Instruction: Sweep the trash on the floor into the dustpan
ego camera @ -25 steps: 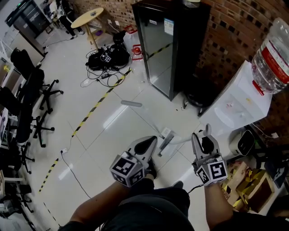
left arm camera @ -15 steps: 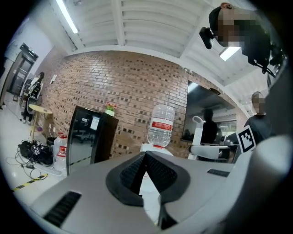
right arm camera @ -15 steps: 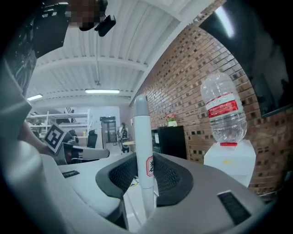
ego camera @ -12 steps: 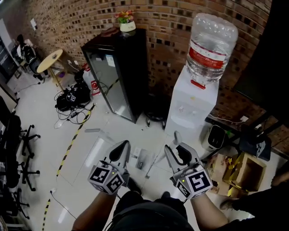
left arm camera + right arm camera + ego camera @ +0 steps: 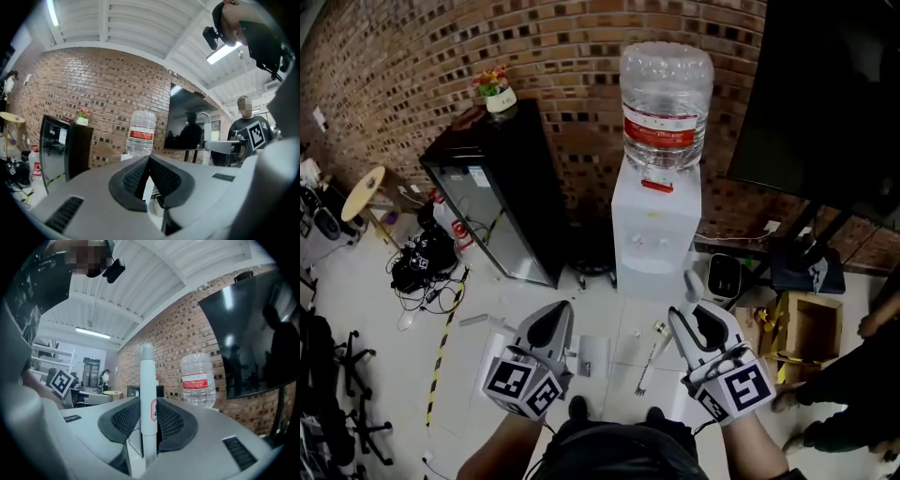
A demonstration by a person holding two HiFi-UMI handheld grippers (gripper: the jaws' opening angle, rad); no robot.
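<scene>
White tubing, a pole [image 5: 148,376] with a small red-edged label, is being clenched upright between the jaws of the right hand-held gripper [image 5: 149,405]. The dark ribbed pads are being pressed against it from both sides, and its rounded top is being shown well above them. The left hand-held gripper [image 5: 149,159] is being held with its jaws drawn together and the tips touching. Nothing is clearly being pinched there.

In the head view both are being carried low in the frame, side by side, over the pale tiled floor [image 5: 375,309]. Between them, at lower centre, a pale flat rectangular piece, apparently the dustpan [image 5: 593,356], is being shown just beside the left hand-held gripper. Whether it is resting on the floor cannot be told. A thin pale rod [image 5: 649,364] is being shown slanting just to the right of it.

At centre frame a white water dispenser [image 5: 656,239] is being topped by a clear bottle [image 5: 666,103] with a red label, and both are being backed by a brick wall [image 5: 412,56]. To the left, a black glass-fronted cabinet [image 5: 492,211] is being crowned by a small flower pot [image 5: 497,94]. Yellow-and-black tape [image 5: 441,352] is being run across the floor at lower left. An open cardboard box [image 5: 811,328] is being shown at lower right, below a dark screen [image 5: 825,94].
</scene>
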